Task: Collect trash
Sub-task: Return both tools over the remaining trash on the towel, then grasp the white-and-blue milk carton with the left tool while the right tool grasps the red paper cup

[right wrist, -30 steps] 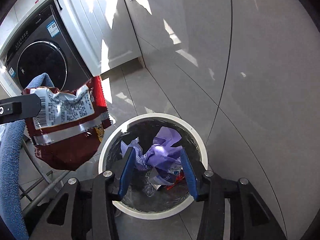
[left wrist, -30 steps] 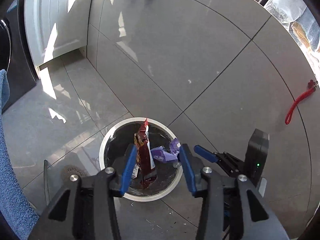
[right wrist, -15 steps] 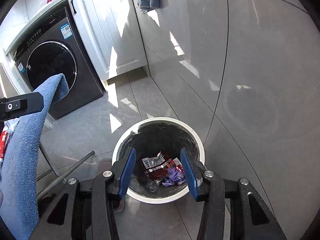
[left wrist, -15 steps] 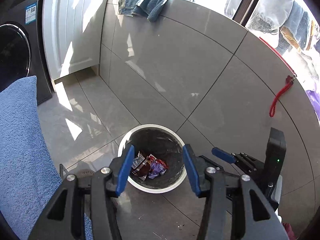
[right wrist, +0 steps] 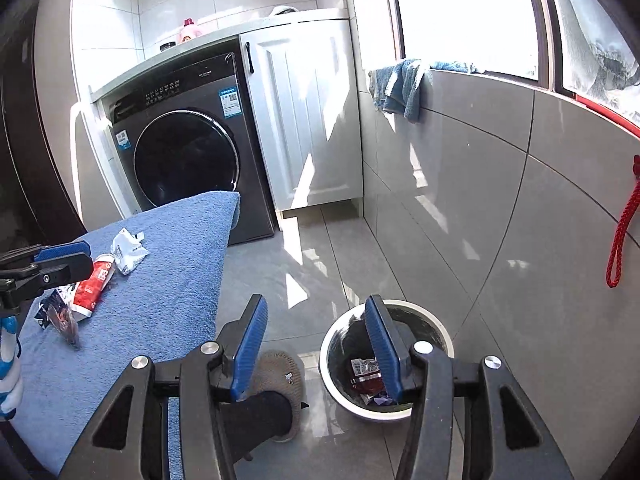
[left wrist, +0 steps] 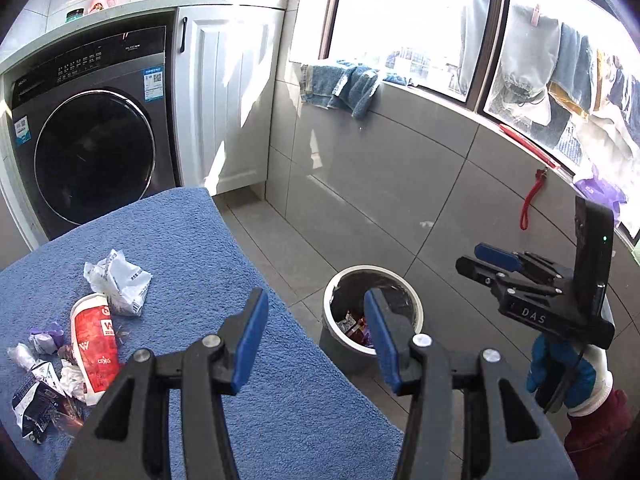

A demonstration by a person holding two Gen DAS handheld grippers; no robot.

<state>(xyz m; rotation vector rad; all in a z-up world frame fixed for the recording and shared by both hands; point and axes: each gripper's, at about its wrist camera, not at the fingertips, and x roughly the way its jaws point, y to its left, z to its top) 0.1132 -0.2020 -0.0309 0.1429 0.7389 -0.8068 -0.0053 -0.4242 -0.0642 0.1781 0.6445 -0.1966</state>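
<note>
1. Left wrist view: the left gripper (left wrist: pixel 316 340) fills the lower centre of the frame, its blue-padded fingers (left wrist: pixel 250 340) spread wide with nothing between them, held above the edge of a blue towel-covered surface (left wrist: pixel 224 280).
2. At the right of that frame the right gripper (left wrist: pixel 486 262) is seen side-on, carried by a hand in a blue and white glove (left wrist: pixel 568 376) at lower right; its fingers point toward frame left, and how far apart they stand cannot be read from this angle.
3. Trash still lies on the towel at lower left: a crumpled white wrapper (left wrist: pixel 120 280), a red and white packet (left wrist: pixel 96 352), small purple scraps (left wrist: pixel 48 336) and a dark wrapper (left wrist: pixel 34 404).
4. The round trash bin (left wrist: pixel 374 312) stands on the grey tiled floor just beyond the towel's edge, lower centre, with red and white wrappers inside.
5. Right wrist view: the right gripper (right wrist: pixel 316 344) is released, blue pads (right wrist: pixel 250 344) wide apart and empty, aimed at the floor just left of the bin (right wrist: pixel 386 360).
6. Only this view shows a slippered foot (right wrist: pixel 280 376) on the floor beside the bin, lower centre, and the left gripper (right wrist: pixel 52 260) side-on at the left edge, above the trash.
7. Only the left wrist view shows laundry (left wrist: pixel 560 72) hanging outside the window at upper right.
8. Both views show the dark front-loading washing machine (left wrist: pixel 92 148) and the white cabinet (left wrist: pixel 228 96) beside it.
</note>
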